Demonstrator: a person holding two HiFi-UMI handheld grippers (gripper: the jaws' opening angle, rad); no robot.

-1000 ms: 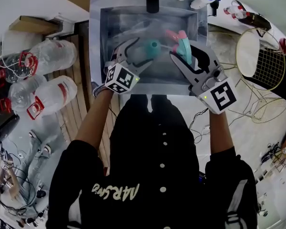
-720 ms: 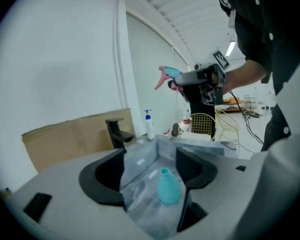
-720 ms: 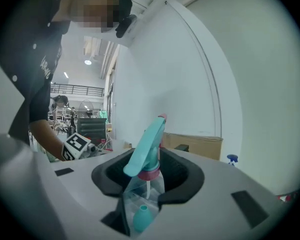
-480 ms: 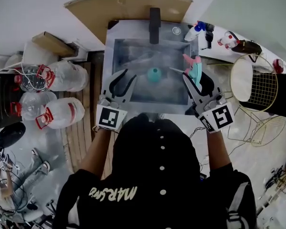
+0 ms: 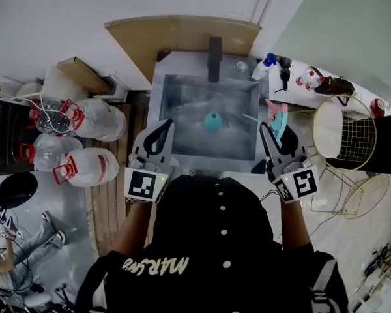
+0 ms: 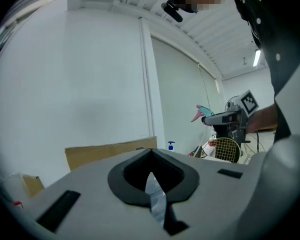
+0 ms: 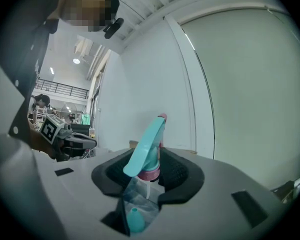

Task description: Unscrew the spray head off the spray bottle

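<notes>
The teal bottle [image 5: 212,121] sits in the steel sink [image 5: 247,142] without its head. My right gripper [image 5: 276,131] [image 7: 151,159] is held over the sink's right rim, shut on the teal spray head [image 5: 275,118] [image 7: 146,145] by its pink collar, nozzle up. At the sink's left rim my left gripper [image 5: 161,128] [image 6: 151,153] is well apart from the bottle. Its jaws have just been closing and now stand shut with nothing between them. The left gripper view also shows the right gripper [image 6: 225,119] carrying the spray head [image 6: 204,112].
A black faucet [image 5: 214,56] stands at the sink's back. A blue-capped spray bottle [image 5: 262,66] and small items lie on the counter at the right. Big water jugs [image 5: 90,119] sit on the floor at the left, a wire basket [image 5: 347,133] at the right, a cardboard sheet [image 5: 182,36] behind.
Both grippers lifted out of the sink and drew back toward the person. The left jaws went from open around the bottle to shut and empty. The right still holds the spray head.
</notes>
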